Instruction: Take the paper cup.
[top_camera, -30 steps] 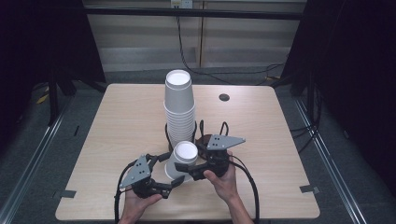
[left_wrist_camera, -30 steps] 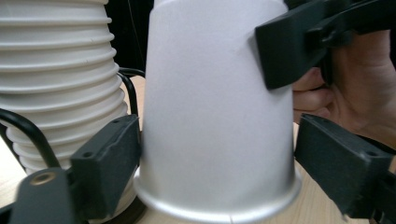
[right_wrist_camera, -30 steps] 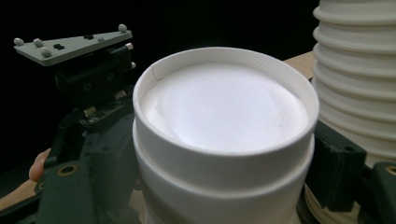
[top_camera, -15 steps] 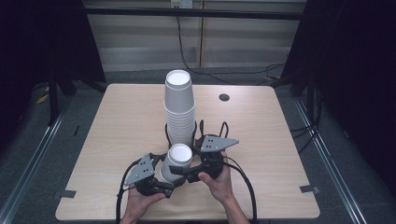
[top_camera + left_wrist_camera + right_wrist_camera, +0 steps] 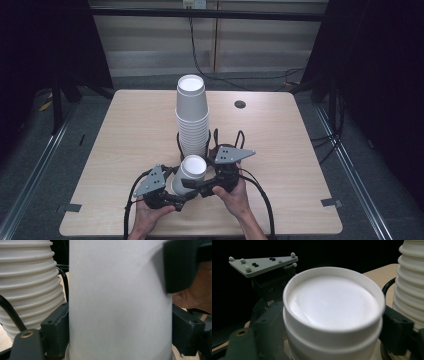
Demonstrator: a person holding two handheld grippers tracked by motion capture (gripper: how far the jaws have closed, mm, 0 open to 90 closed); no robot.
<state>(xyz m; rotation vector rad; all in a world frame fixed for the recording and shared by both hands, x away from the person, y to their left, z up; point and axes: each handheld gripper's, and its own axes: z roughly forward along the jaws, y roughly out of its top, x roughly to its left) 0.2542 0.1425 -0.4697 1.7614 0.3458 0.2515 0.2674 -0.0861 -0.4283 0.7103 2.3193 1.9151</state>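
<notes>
A tall stack of upturned white paper cups [image 5: 191, 115] stands mid-table. Just in front of it, a white cup [image 5: 190, 173] is held tilted between both grippers, base up. The right gripper view shows it as two nested cups [image 5: 332, 315], the upper one's rim slightly raised off the lower. My left gripper [image 5: 177, 192] is shut on the cup wall [image 5: 120, 302], with a jaw on each side. My right gripper [image 5: 199, 183] is shut on the same cups from the other side. One right-gripper jaw shows at the top right of the left gripper view.
The wooden table [image 5: 125, 130] has a small dark round hole [image 5: 240, 104] at the back right. Black cables [image 5: 237, 140] loop beside the stack's base. The stack [image 5: 412, 282] stands close beside the held cups. The floor drops away at the table's edges.
The left gripper has moved in from the left and shut on the cup. The cup has shifted slightly toward the person and tilted.
</notes>
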